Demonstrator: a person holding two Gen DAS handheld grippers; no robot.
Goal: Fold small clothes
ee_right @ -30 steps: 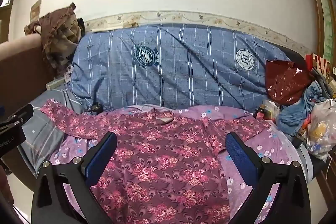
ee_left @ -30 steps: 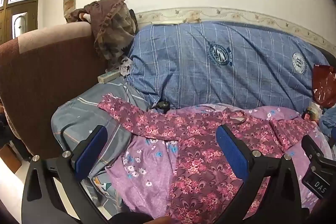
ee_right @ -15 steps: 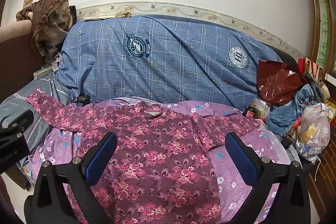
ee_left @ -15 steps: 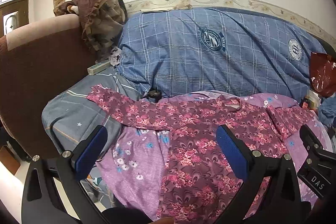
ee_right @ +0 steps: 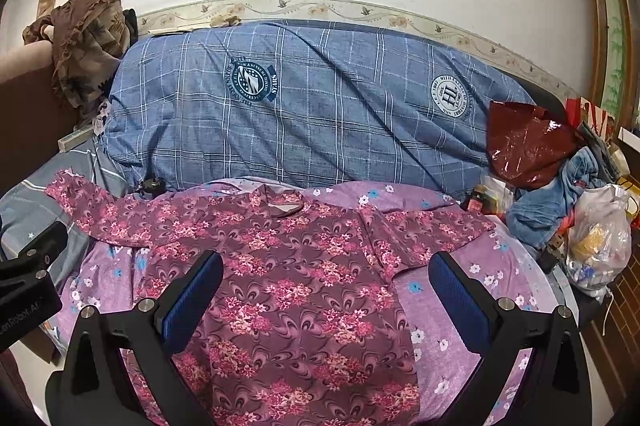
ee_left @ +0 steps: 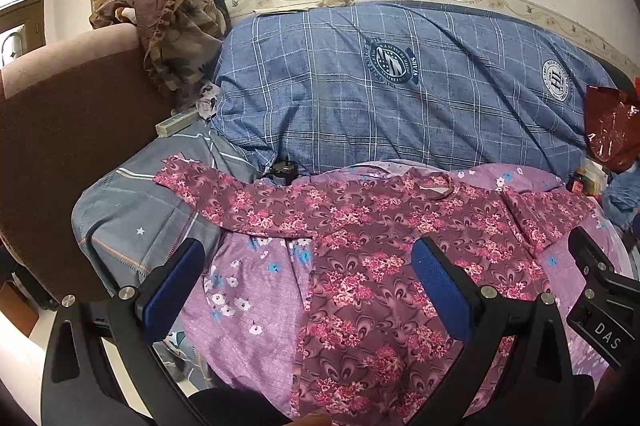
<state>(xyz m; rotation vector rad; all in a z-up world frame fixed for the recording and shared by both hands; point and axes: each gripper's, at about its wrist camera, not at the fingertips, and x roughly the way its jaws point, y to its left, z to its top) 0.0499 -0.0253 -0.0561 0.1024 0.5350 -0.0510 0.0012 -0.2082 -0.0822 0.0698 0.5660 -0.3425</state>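
**Garment spread flat, both grippers wide above it**

Jaws on your left gripper [ee_left: 306, 290] stand wide apart with nothing between the blue pads. Through that gap you look down on the floral top [ee_left: 360, 266], a maroon long-sleeved piece with pink flowers, lying face up on the purple flowered sheet [ee_left: 256, 298]. Its left side seam runs roughly down the middle of your left gripper's gap, so the left pad hangs over bare sheet and the right pad over the body of the top. The left sleeve [ee_left: 208, 186] stretches out ahead and to the left, its cuff resting on the grey striped pillow [ee_left: 132, 222].

Your right gripper [ee_right: 326, 290] is likewise spread wide and grips nothing. The body of the floral top [ee_right: 296, 298] fills most of its gap; the left pad sits over the fabric, the right pad over the purple flowered sheet [ee_right: 448, 326] just past the top's right edge. The right sleeve [ee_right: 424, 230] lies ahead, angled out to the right, and the neckline [ee_right: 284, 208] points toward the blue plaid duvet [ee_right: 320, 114] bunched against the wall. Neither gripper visibly touches the cloth.
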